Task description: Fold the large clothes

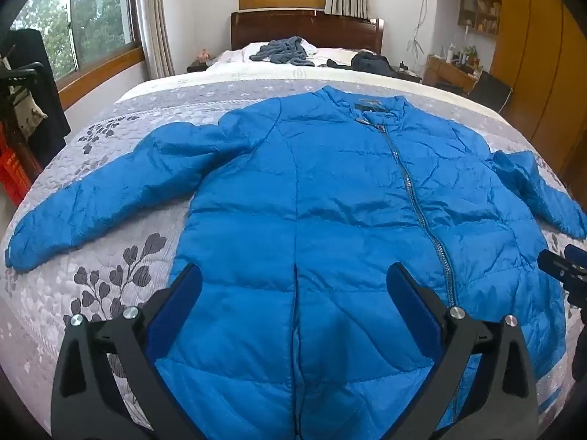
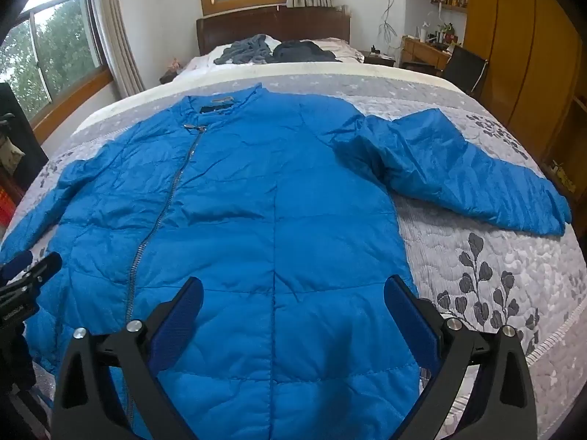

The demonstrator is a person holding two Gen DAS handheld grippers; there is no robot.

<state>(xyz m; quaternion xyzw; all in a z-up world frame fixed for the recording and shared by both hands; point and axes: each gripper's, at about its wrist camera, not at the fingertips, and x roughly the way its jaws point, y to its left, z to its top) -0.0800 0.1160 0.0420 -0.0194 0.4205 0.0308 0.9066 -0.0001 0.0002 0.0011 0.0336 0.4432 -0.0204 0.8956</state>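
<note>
Broadly, a bed (image 1: 110,168) filling most of both views, covered with a grey quilt (image 2: 495,256) printed with dark leaf sprigs. Spread flat across that quilt, front side up: a blue puffer jacket (image 1: 312,190), collar (image 1: 367,104) toward the dark wooden headboard (image 1: 308,29), hem toward the cameras. Zipped shut, with the zipper (image 1: 414,198) running on a slant from collar to hem. One sleeve (image 1: 91,201) stretched out from the jacket toward the window side, lying straight on the quilt; the other sleeve (image 2: 458,172) angled out toward the wardrobe side, rumpled near the shoulder. Beyond the jacket's collar, near the headboard, a heap of grey clothing (image 1: 282,51) and a darker heap (image 1: 370,62) just beside it.

Nearer than the jacket's hem, hovering over its lower half: left gripper (image 1: 293,300), jaws spread wide apart, nothing between them, blue pads (image 1: 176,311) facing inward. Likewise the right gripper (image 2: 293,304), jaws wide apart and holding nothing, poised above the jacket's hem on the wardrobe side of the zipper. Each gripper's tip peeking into the edge of the other's view, alongside the jacket.
</note>
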